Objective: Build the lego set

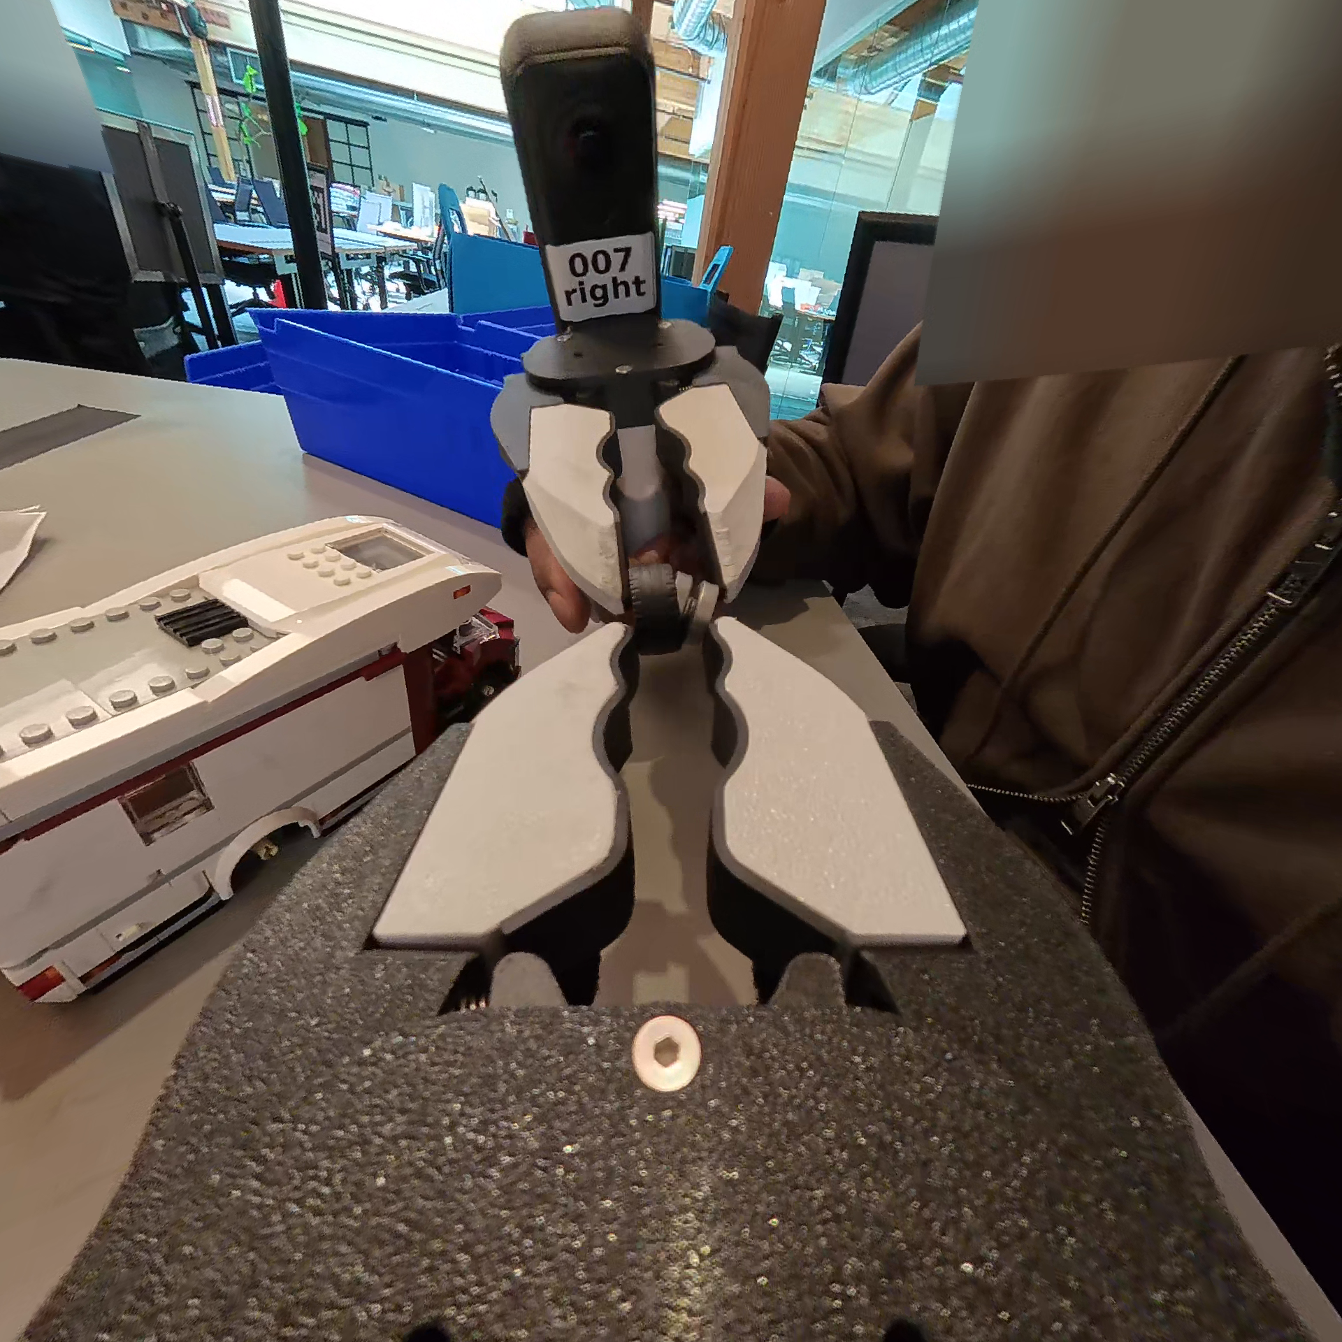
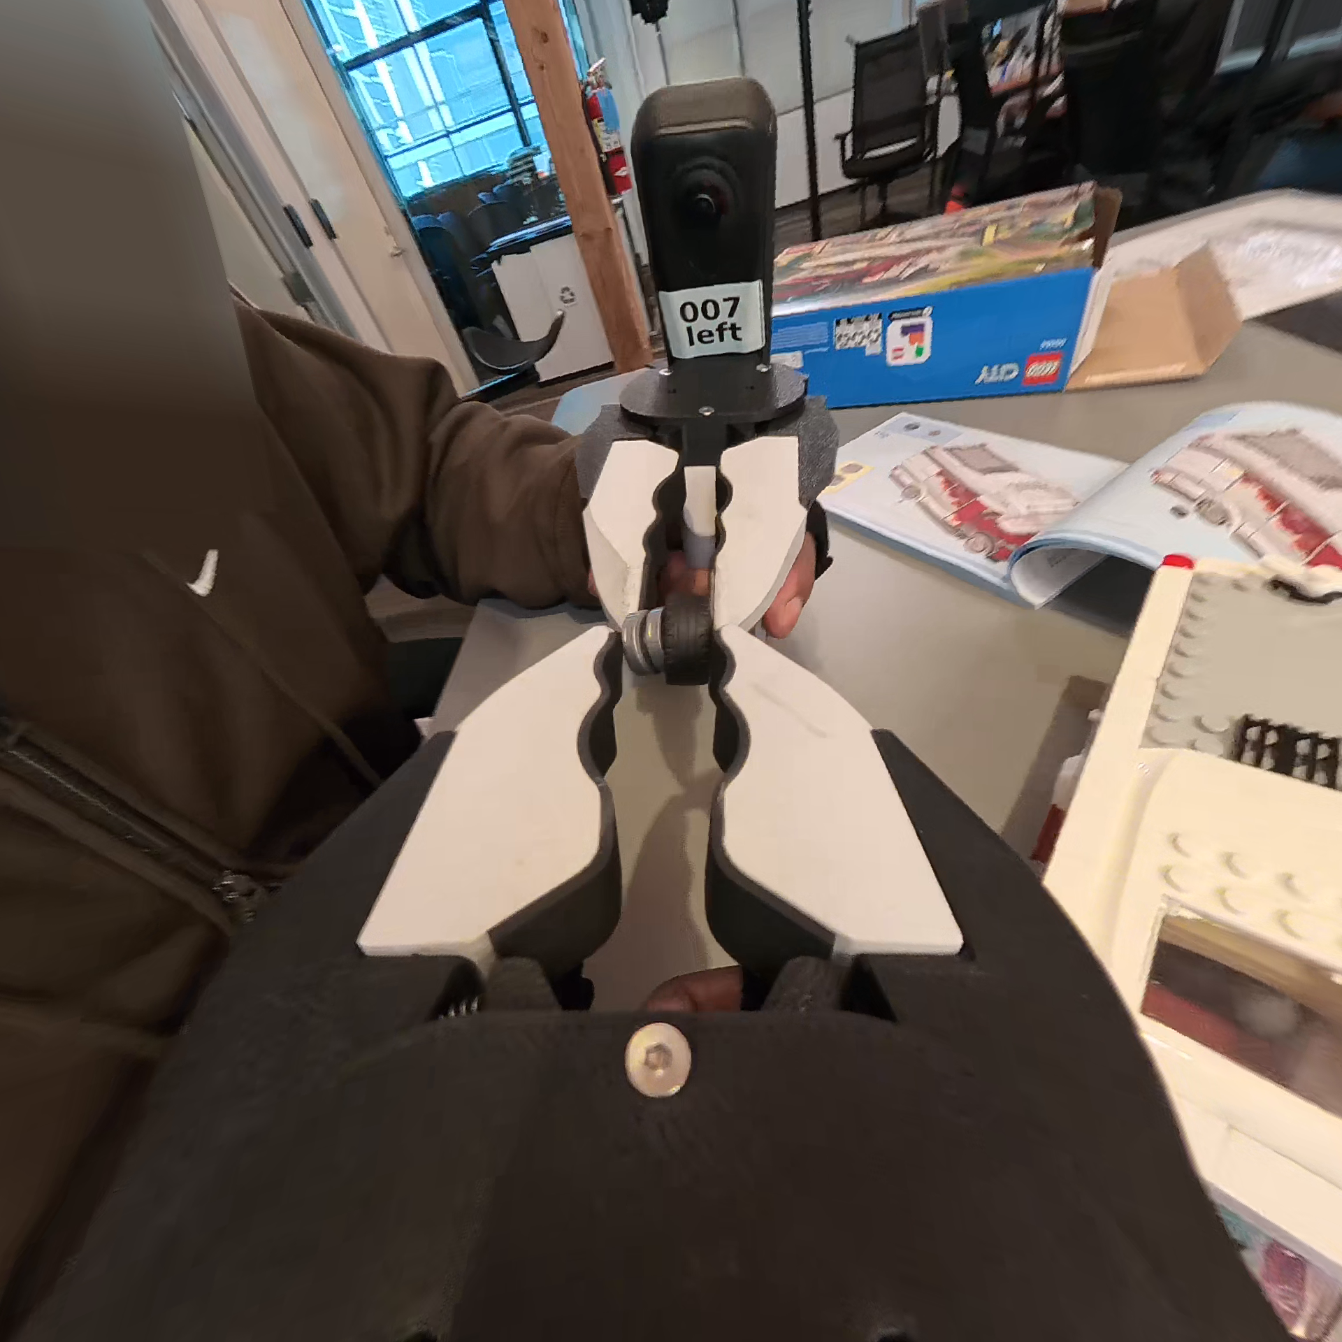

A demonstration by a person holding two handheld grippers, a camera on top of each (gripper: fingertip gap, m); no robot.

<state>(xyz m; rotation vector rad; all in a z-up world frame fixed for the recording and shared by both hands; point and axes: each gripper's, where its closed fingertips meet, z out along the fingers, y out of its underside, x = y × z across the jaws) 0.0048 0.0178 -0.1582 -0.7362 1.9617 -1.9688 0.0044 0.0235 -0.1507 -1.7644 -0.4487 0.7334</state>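
Observation:
A small toy wheel hangs in the air between my two grippers, which meet tip to tip over the table edge. It is a black tyre [image 1: 653, 617] with a grey rim [image 1: 703, 599] sticking partly out of one side. My left gripper [image 1: 672, 633] pinches it from below in the left wrist view, one pad on the tyre and one on the rim side. My right gripper [image 1: 672, 592] pinches the same wheel from the far side. In the right wrist view, my right gripper [image 2: 668, 640] closes on the rim [image 2: 640, 643] and the tyre [image 2: 688, 643], and the left gripper [image 2: 672, 617] is opposite.
A white and dark red brick-built camper [image 1: 203, 726] stands on the grey table [image 1: 218, 465], close to the right gripper [image 2: 1198, 835]. Blue bins [image 1: 392, 385] stand behind. An open instruction booklet [image 2: 1017, 508], a blue toy box [image 2: 937, 341] and a cardboard box [image 2: 1155, 327] lie farther back. A person in a brown jacket [image 1: 1089, 653] holds both grippers. Left and right tips are no more than a few centimetres apart.

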